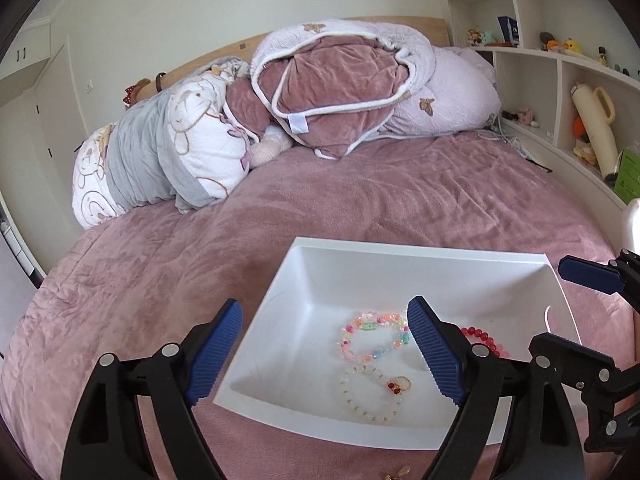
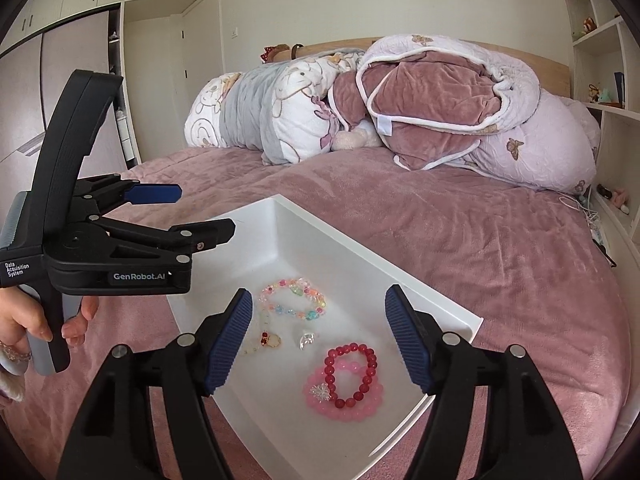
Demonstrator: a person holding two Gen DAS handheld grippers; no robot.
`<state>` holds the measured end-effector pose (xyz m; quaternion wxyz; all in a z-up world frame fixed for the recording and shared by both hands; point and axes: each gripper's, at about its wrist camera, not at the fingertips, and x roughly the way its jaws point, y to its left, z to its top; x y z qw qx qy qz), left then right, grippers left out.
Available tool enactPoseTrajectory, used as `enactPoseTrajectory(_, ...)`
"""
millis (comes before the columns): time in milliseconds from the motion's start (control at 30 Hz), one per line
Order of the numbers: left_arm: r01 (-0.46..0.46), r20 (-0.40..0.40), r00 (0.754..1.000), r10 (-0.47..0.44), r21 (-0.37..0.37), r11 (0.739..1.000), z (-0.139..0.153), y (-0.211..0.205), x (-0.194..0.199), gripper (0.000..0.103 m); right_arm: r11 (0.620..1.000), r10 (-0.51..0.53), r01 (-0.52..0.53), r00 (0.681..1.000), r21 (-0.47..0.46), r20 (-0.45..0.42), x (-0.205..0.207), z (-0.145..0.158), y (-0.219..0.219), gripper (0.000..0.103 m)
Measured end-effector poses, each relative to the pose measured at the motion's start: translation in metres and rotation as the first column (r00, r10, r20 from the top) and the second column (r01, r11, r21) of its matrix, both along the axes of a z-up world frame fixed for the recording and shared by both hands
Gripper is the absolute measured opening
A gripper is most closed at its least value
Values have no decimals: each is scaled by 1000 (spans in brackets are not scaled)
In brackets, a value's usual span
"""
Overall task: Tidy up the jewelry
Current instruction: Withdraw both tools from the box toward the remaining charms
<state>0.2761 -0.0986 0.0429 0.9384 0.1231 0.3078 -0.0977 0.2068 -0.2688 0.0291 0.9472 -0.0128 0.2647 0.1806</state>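
- Two grippers hang over the white tray (image 2: 404, 276), both spread wide and carrying nothing: the right gripper (image 2: 318, 346) is above the tray's near end, the left gripper (image 1: 324, 354) straddles its near-left rim.
- One small gold piece (image 1: 396, 473) lies on the mauve bedspread (image 1: 400, 200) just outside the tray's near edge, at the bottom of the left wrist view. It looks like the item not yet stowed, so I judge the step in hand to be fetching it; what kind of piece it is I cannot tell.
- To lift it well, I would come straight down with the fingers either side and close slowly, since the plush cover will likely give and could get pinched along with it.
- Inside the tray, nearest the right gripper, the red bracelet (image 2: 352, 374) lies overlapping the pink bracelet (image 2: 346, 402), with a clear little trinket (image 2: 306, 339) close beside.
- Further in are the pale bead bracelet (image 1: 370, 394), bearing a gold and red charm, and the multicoloured bracelet (image 1: 374, 336), touching it.
- Any drop is best aimed at the bare far half of the tray, to avoid tangling strands.
- Beyond, folded quilts (image 1: 340, 92) and a pillow sit well apart at the headboard.
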Motion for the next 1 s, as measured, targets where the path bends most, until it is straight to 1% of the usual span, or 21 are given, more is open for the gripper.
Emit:
enactPoseTrajectory(133, -39, 78, 996, 39, 0, 999, 17, 22, -24, 91, 999, 40, -40, 996, -4, 77, -15, 11, 10, 71)
enactPoseTrajectory(233, -55, 111, 992, 56, -6, 998, 24, 37, -47, 92, 995, 92, -95, 988, 18, 125, -27, 14, 19, 71)
enactPoseTrajectory(300, -70, 131, 989, 70, -9, 998, 26, 49, -65, 94, 993, 116, -120, 981, 18, 153, -36, 16, 26, 71)
enactPoseTrajectory(400, -111, 142, 983, 114, -28, 993, 25, 71, -92, 97, 982, 183, -189, 963, 12, 195, -52, 19, 38, 71)
enactPoseTrajectory(500, -144, 110, 982, 153, -80, 986, 17, 98, -114, 99, 963, 263, -270, 942, 2, 209, -67, 18, 53, 71)
enactPoseTrajectory(600, -169, 70, 982, 176, -90, 981, 5, 121, -129, 99, 939, 340, -344, 919, -15, 199, -79, 14, 69, 68)
enactPoseTrajectory(667, -184, 59, 980, 190, -92, 979, -4, 133, -139, 99, 926, 374, -376, 909, -28, 182, -85, 7, 80, 68)
enactPoseTrajectory(733, -187, 52, 980, 194, -108, 976, -12, 145, -149, 99, 911, 412, -411, 899, -41, 151, -88, -2, 91, 68)
enactPoseTrajectory(800, -188, 46, 980, 195, -124, 974, -21, 153, -159, 99, 904, 428, -424, 896, -59, 119, -90, -13, 101, 65)
enactPoseTrajectory(900, -154, 31, 986, 162, -170, 973, -34, 158, -170, 99, 898, 435, -428, 898, -100, 66, -89, -33, 114, 61)
enactPoseTrajectory(1000, -92, 3, 996, 94, -208, 974, -49, 156, -178, 99, 900, 423, -421, 906, -112, -1, -82, -54, 120, 58)
